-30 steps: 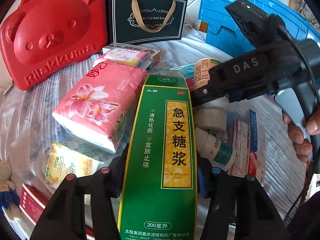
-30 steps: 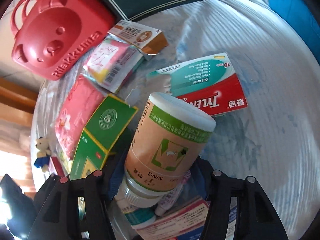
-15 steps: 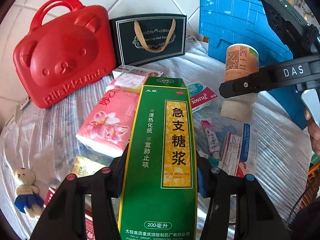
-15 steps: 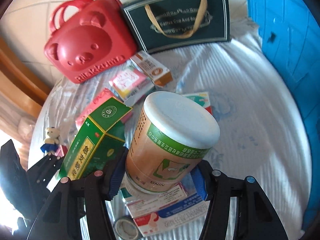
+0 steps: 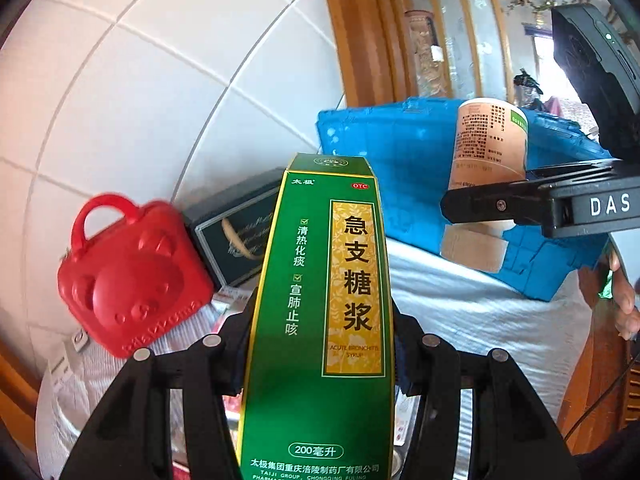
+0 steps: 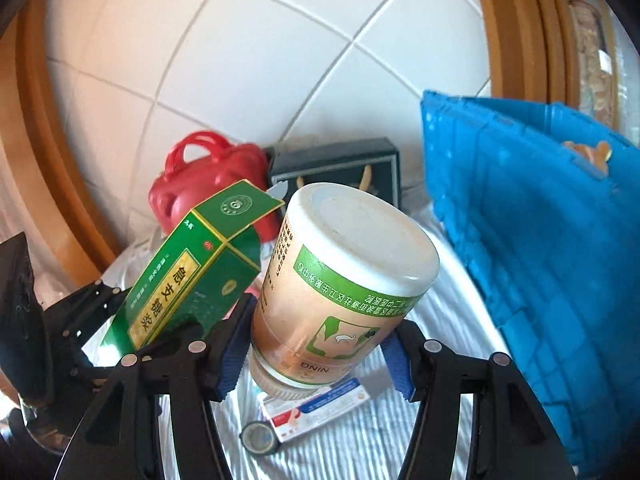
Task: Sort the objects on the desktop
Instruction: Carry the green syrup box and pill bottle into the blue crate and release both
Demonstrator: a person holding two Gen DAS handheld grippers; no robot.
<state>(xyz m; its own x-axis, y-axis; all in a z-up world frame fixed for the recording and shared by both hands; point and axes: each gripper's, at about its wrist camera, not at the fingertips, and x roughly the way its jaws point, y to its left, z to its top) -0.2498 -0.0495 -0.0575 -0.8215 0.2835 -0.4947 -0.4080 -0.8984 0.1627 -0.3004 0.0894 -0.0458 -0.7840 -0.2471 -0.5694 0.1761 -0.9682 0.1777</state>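
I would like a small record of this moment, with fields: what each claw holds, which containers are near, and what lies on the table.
left claw: shut on the green box, held upright
right claw: shut on the white-capped bottle, tilted
containers: blue crate at right; red bear case and dark gift bag by the tiled wall
on the table: small white box and a tape roll on the striped cloth
position: both items lifted off the table
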